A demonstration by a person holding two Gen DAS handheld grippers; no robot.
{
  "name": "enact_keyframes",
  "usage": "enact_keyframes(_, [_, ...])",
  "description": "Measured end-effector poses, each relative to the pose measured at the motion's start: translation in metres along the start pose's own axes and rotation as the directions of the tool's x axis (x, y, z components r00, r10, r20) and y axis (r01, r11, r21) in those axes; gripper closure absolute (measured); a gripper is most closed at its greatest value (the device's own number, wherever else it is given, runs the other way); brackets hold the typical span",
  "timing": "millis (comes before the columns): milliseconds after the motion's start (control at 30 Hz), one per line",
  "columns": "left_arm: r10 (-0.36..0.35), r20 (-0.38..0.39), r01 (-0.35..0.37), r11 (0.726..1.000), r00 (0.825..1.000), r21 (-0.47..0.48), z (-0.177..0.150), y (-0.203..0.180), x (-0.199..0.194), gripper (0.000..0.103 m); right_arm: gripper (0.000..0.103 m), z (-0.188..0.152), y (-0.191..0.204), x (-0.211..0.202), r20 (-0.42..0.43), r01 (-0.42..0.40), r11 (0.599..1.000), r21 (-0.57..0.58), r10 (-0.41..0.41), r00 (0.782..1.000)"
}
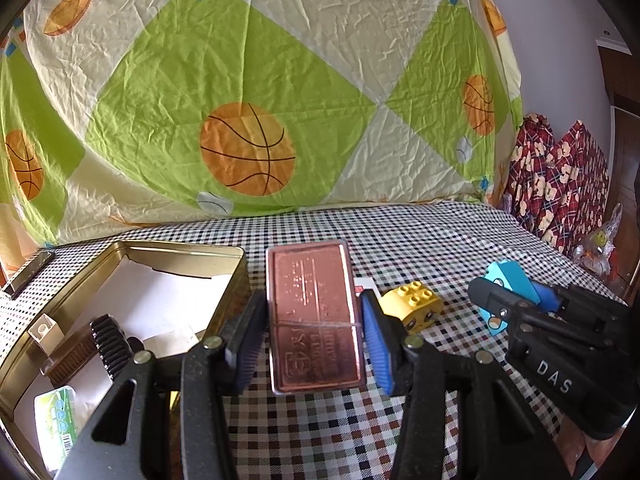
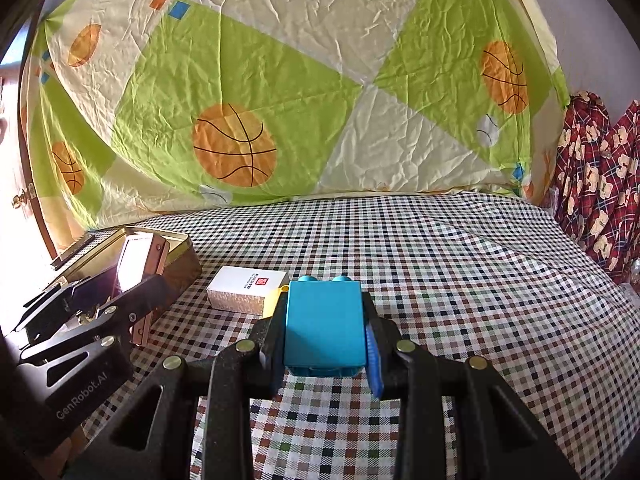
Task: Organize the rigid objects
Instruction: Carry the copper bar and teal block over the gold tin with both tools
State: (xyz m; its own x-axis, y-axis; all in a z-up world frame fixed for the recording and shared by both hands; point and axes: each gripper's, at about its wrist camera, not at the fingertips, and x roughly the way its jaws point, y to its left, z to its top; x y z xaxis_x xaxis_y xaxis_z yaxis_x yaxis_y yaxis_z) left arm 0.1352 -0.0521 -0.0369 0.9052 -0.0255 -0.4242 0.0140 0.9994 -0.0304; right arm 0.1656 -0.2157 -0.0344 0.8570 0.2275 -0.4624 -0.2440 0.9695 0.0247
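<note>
From the left wrist, a copper-coloured case (image 1: pixel 316 320) is pinched between the jaws of the left gripper (image 1: pixel 316 340) at frame centre. At lower left, an open gold tin (image 1: pixel 224 276) (white-lined) holds a brown box (image 1: pixel 70 354) and a green packet (image 1: pixel 54 420).

From the right wrist, a blue brick (image 2: pixel 325 324) is clamped by the right gripper (image 2: pixel 325 344) at centre; a white box (image 2: pixel 246 289) lies on the checked cloth (image 2: pixel 460 280) behind.

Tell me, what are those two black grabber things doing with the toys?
They are tidying up. The left gripper holds a copper-coloured flat case beside the open gold tin. The right gripper holds a blue toy brick. A yellow brick and a white box wait on the checked cloth.
</note>
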Motion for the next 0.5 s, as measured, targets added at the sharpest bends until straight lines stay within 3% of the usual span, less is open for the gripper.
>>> enact_keyframes(500, [0.022,0.075,-0.021,1.000,0.997,-0.011,-0.002,0.004,-0.016,0.057,0.069,-0.001,0.003,-0.013,0.068,0.003,1.000,-0.009,-0.002,0.998])
